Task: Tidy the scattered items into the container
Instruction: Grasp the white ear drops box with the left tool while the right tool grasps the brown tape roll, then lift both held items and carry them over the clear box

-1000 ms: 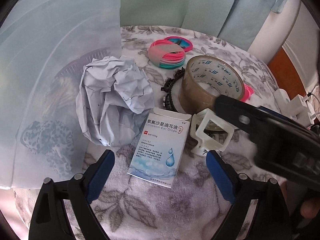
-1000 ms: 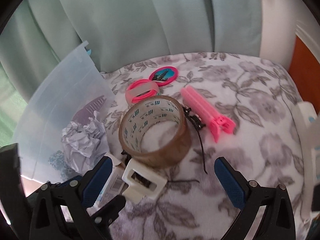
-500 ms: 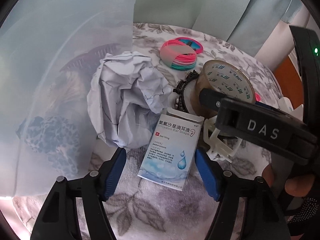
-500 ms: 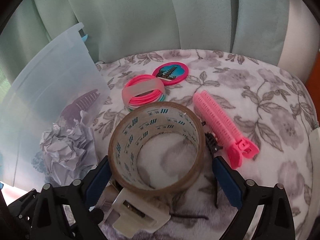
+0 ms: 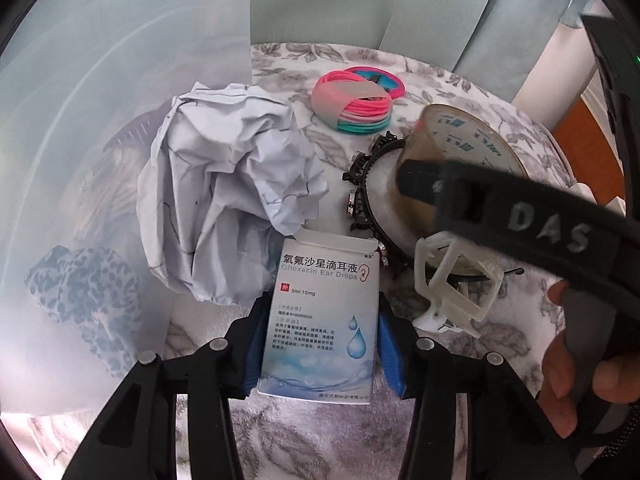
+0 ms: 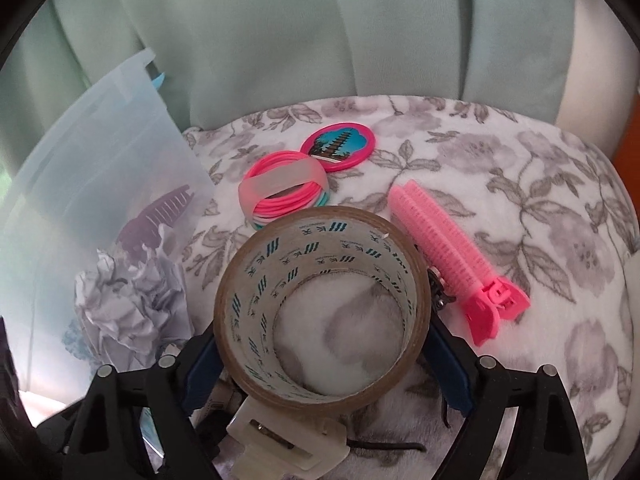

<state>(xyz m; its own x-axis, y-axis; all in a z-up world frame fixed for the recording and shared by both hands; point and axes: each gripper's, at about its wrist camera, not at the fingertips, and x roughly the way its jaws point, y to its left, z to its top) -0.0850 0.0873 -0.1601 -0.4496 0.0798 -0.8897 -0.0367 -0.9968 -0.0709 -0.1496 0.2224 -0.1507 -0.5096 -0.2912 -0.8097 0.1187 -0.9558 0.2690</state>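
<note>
Container (image 5: 100,128): translucent plastic bin filling the left of the left wrist view; a leopard-print item and a purple comb (image 6: 160,220) show through its wall.
Crumpled paper (image 5: 228,204): centre-left, against the bin.
Left gripper (image 5: 318,332): lower centre, its blue pads clamped on both sides of the ear-drops box (image 5: 324,312), which lies on the floral blanket (image 5: 320,440).
White clip (image 5: 452,292): just right of the box.
Right gripper (image 6: 320,356): lower centre of its view, closed on the tape roll (image 6: 320,304).
Pink hair roller (image 6: 444,252): right of the roll.
</note>
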